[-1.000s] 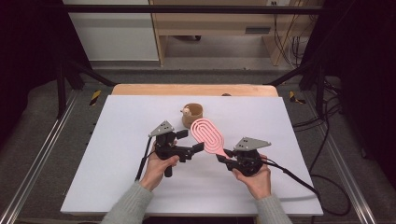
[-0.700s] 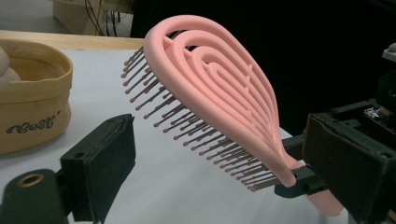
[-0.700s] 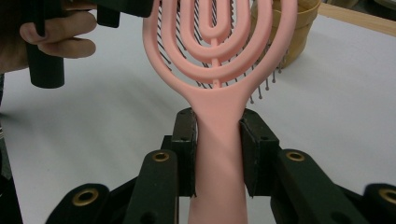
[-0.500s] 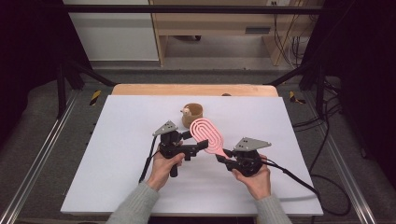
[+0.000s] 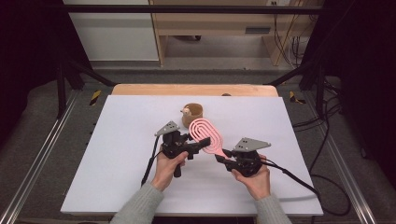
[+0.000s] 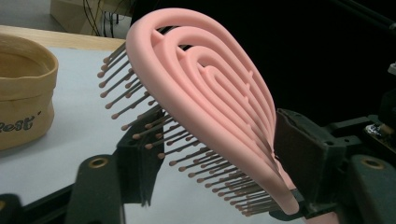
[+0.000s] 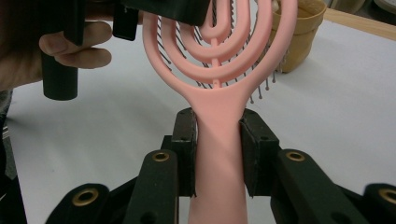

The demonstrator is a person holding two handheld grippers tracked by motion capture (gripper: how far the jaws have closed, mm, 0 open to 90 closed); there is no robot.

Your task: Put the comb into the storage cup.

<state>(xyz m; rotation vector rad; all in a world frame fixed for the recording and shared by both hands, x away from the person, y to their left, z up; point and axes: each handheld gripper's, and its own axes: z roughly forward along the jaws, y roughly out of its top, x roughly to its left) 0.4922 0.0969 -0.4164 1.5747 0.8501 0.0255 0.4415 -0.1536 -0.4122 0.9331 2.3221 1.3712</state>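
Note:
A pink hairbrush with a looped open head hangs tilted above the white table, between both grippers. My right gripper is shut on its handle, one pad on each side. From the left, my left gripper reaches across the head. Its jaws have just been closing with the head between them. One pad meets the bristle tips and the other rests against the pink back. The left gripper also shows at the top of the right gripper view, over the brush head.
A low brown paper cup stands just behind the brush, with a small pale thing at its rim. The white table has free room to the left, right and front. A wooden strip runs along its back edge. Cables trail from both grippers.
My left gripper has shifted right toward the brush head and its jaws have closed in around it. The right gripper and the brush handle have stayed in place.

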